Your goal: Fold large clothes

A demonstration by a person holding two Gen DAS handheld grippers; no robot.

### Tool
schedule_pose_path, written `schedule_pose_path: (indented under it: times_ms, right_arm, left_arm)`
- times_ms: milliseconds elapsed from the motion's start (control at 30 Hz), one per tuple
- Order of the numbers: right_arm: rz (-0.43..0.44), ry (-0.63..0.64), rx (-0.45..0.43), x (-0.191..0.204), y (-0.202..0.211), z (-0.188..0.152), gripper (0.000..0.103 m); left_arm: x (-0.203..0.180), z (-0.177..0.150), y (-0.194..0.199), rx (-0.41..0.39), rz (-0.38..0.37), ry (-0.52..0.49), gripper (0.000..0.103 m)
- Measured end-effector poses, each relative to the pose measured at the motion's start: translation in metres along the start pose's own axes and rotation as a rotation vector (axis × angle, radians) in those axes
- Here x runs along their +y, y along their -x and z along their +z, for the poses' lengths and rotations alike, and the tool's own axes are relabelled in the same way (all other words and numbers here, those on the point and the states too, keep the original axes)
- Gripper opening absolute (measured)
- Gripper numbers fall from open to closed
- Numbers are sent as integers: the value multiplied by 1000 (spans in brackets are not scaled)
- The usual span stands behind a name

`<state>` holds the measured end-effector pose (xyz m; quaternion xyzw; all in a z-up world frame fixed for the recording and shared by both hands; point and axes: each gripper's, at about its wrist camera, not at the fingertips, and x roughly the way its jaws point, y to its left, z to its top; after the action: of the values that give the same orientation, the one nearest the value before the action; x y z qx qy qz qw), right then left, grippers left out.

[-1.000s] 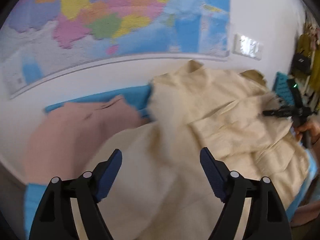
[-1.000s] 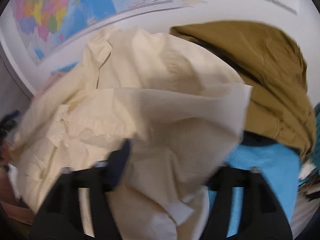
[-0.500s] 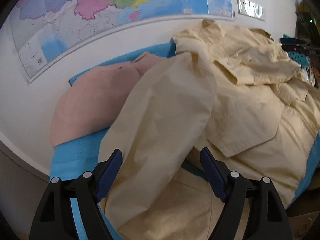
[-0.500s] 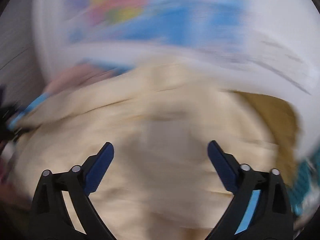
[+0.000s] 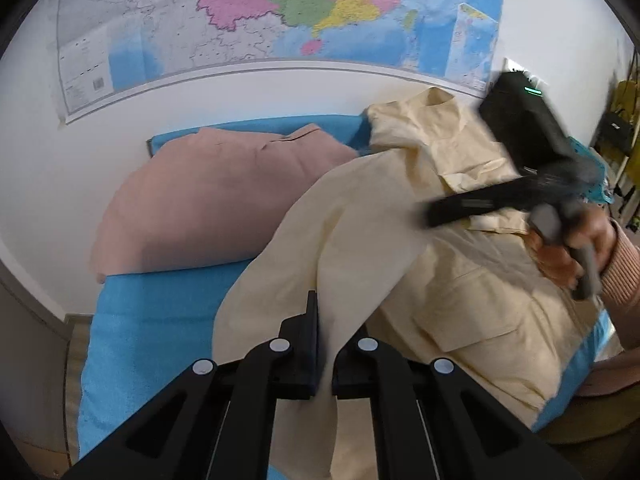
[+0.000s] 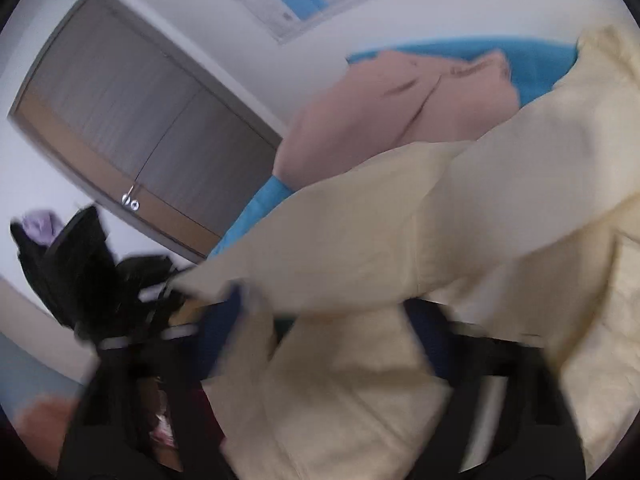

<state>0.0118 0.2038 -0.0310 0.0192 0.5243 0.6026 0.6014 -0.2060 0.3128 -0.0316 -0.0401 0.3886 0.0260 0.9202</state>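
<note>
— What changed since half a second back?

— Your left gripper (image 5: 325,350), wide apart then, has closed; its jaws now pinch the cuff end of the cream jacket's sleeve (image 5: 320,248). Your right gripper (image 5: 436,214) has swung into the left camera's view at 3 o'clock, blurred, above the jacket's chest.

— Where is the garment?

— A cream jacket (image 5: 472,280) lies spread on the blue table cover (image 5: 160,320), collar toward 1 o'clock. A folded pink garment (image 5: 216,208) sits beside it at 10 o'clock, below the wall map (image 5: 280,12).

— And the right gripper's fingers?

— In its own view they look spread wide over the jacket (image 6: 400,240), nothing pinched between them, though the picture is blurred. A grey door (image 6: 132,140) shows at 10 o'clock.
</note>
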Motion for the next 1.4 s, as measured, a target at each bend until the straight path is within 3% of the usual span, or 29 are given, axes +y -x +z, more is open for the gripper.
schedule_pose_path:
  times_ms: [67, 100, 167, 200, 267, 333, 400, 433, 467, 500, 533, 633, 767, 833, 900, 1000, 1033, 1067, 1100, 1167, 1233, 1267, 1333, 1400]
  right_arm:
    - [10, 23, -5, 5, 1, 18, 11]
    - [-4, 52, -23, 11, 7, 27, 6]
    - [-26, 79, -64, 22, 25, 48, 5]
    - [-44, 82, -91, 25, 36, 60, 5]
    - [-86, 93, -119, 25, 48, 79, 5]
    - [-70, 32, -119, 14, 47, 88, 7]
    - [-48, -24, -105, -4, 42, 85, 27]
    - [-34, -37, -97, -10, 40, 77, 35]
    - [-28, -31, -87, -11, 35, 72, 54]
    - [-39, -13, -81, -10, 35, 61, 63]
    - [-56, 6, -82, -5, 36, 53, 64]
    - [-111, 167, -58, 26, 38, 18, 72]
    - [11, 381, 45, 80, 13, -37, 72]
    - [17, 436, 100, 99, -8, -58, 78]
    - [43, 470, 160, 114, -37, -75, 92]
    - [10, 515, 160, 129, -66, -86, 93]
    - [-36, 522, 149, 130, -73, -88, 92]
    - [-92, 525, 131, 130, -80, -90, 66]
    - [-103, 516, 141, 129, -84, -91, 30]
    - [-44, 470, 144, 127, -77, -86, 11]
    - [45, 455, 112, 128, -49, -75, 10]
    - [89, 454, 80, 131, -22, -67, 9]
    - [112, 464, 18, 134, 22, -55, 9]
    - [94, 462, -42, 130, 73, -42, 9]
  left_arm:
    - [-1, 1, 1, 10, -31, 1, 5]
    - [-1, 1, 2, 19, -61, 7, 9]
    - [0, 1, 6, 12, -123, 23, 31]
    - [1, 3, 9, 3, -141, 25, 49]
    - [1, 3, 12, -16, -151, 16, 57]
    - [-2, 4, 1, 16, -153, 3, 61]
    - [-5, 0, -19, 75, -129, -9, 58]
    - [-6, -4, -32, 120, -111, -10, 44]
    - [-6, -7, -42, 152, -94, -13, 34]
    - [-5, -11, -52, 184, -68, -11, 15]
    - [-3, -16, -58, 206, -47, 5, 6]
    - [6, -16, -48, 175, -90, 57, 3]
    - [9, -5, -16, 105, -138, 95, 3]
    - [7, 1, -8, 89, -159, 102, 3]
    - [4, 9, 0, 79, -171, 102, 3]
    - [-1, 16, 5, 80, -186, 100, 3]
    - [-5, 18, 7, 82, -192, 96, 3]
    - [-5, 21, 6, 84, -201, 94, 3]
    - [-7, 23, 7, 89, -211, 92, 3]
    - [-12, 26, 12, 87, -210, 84, 3]
    - [-14, 40, 26, 46, -257, 84, 4]
    - [-14, 47, 33, 27, -287, 98, 9]
    - [-16, 66, 53, -47, -382, 117, 20]
    - [-26, 79, 68, -127, -431, 91, 30]
